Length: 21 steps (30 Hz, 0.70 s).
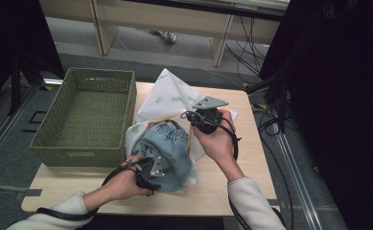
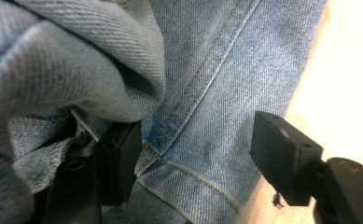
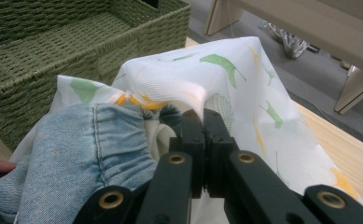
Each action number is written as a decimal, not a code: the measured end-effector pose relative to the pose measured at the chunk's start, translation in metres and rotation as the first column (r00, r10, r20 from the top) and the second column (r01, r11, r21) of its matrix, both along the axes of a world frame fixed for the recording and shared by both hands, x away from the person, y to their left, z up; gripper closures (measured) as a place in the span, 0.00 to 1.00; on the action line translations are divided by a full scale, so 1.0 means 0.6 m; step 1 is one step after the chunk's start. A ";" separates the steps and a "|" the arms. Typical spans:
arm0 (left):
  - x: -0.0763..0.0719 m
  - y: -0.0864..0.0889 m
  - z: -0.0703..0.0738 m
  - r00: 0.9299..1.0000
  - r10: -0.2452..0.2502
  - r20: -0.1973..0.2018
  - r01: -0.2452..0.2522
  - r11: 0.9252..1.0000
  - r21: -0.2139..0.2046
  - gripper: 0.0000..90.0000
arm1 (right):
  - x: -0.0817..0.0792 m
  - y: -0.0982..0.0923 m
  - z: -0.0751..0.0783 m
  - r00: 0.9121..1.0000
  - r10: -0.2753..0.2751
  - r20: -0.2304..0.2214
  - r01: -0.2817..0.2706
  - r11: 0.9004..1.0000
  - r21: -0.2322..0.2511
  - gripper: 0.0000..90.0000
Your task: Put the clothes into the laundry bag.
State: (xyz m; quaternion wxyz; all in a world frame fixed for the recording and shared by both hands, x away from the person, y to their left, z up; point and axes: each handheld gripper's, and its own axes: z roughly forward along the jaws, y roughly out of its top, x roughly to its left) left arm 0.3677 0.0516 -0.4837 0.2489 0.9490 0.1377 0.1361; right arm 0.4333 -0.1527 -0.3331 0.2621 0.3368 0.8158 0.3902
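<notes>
A pair of light blue denim shorts [image 1: 167, 151] lies partly inside a white leaf-printed cloth bag [image 1: 167, 93] on the wooden table [image 1: 222, 182]. My left gripper [image 1: 150, 173] is at the shorts' near end. In the left gripper view the left gripper [image 2: 198, 158] straddles a flat seamed piece of denim [image 2: 216, 70]. One pad [image 2: 118, 163] is tucked under a fold and the other pad [image 2: 282, 154] stands clear of the cloth. My right gripper [image 3: 202, 121] is shut on the bag's white edge [image 3: 226, 70], lifting it beside the denim [image 3: 86, 149].
A green woven basket [image 1: 74, 155] stands at the table's left, close beside the bag, and shows as the basket [image 3: 53, 46] in the right gripper view. Bare wood [image 1: 241, 143] runs along the right side. Cables and desk legs [image 1: 220, 43] lie beyond the far edge.
</notes>
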 end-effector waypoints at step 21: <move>0.002 -0.008 -0.008 0.997 0.010 -0.081 -0.011 1.000 -0.002 0.93 | -0.001 0.006 -0.004 1.000 0.003 -0.011 -0.003 1.000 -0.001 1.00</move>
